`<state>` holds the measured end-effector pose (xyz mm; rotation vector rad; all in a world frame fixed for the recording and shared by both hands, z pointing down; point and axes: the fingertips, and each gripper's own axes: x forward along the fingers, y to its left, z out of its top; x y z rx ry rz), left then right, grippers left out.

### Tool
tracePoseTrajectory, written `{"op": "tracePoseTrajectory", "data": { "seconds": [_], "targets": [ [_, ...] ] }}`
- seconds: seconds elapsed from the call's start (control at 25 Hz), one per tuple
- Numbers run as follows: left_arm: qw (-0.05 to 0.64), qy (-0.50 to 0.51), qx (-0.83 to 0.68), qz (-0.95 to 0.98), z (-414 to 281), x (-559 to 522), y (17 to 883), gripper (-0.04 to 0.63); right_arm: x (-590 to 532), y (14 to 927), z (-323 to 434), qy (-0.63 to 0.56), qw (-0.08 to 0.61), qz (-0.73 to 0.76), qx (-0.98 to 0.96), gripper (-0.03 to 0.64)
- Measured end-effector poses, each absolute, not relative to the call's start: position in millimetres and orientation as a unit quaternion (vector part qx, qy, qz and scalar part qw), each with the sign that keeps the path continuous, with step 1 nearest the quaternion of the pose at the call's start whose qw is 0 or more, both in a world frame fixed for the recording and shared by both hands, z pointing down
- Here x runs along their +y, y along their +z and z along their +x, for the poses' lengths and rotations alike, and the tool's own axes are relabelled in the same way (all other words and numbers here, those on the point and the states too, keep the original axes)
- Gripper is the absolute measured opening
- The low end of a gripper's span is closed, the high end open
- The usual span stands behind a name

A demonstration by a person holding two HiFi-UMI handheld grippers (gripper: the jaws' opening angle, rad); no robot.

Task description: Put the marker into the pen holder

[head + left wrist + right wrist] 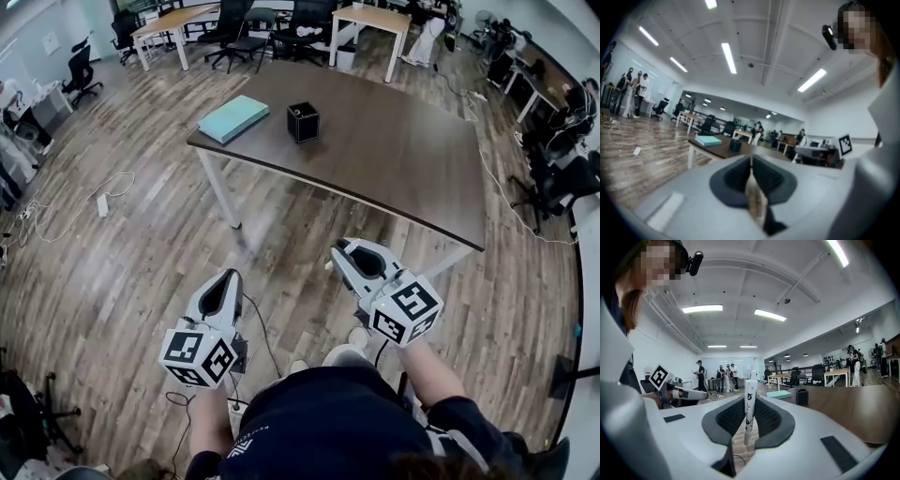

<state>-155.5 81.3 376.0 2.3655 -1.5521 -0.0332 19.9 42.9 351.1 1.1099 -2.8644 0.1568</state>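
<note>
A white marker (750, 397) with black print stands upright between the pads of my right gripper (749, 423), which is shut on it. In the head view that right gripper (339, 251) hangs over the wooden floor, short of the near edge of the dark brown table (394, 159). The black square pen holder (303, 122) stands on the far left part of the table, well ahead of both grippers; it also shows as a small black pen holder (802, 397) in the right gripper view. My left gripper (228, 278) is lower left, over the floor, with its jaws together and nothing held.
A teal book (233, 118) lies left of the pen holder. A power strip (102, 203) with cables lies on the floor at left. Office chairs (246, 37) and light desks (370, 21) stand behind the table. People stand far off (725, 377).
</note>
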Motion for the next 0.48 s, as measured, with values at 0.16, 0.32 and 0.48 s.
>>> {"op": "tracePoseTrajectory", "data": {
  "seconds": [0.16,0.32,0.48],
  "targets": [
    [0.156,-0.017,-0.533,0.832,-155,75,375,0.017,41,341,19,0.044,0.031,0.368,-0.928,0.048],
    [0.157,-0.029,-0.526,0.835,-149,60,377,0.017,31,342,21,0.043,0.037,0.372,-0.926,0.048],
    [0.149,-0.025,-0.538,0.829,-149,36,376,0.017,5,344,20,0.048,0.036,0.37,-0.927,0.047]
  ]
}}
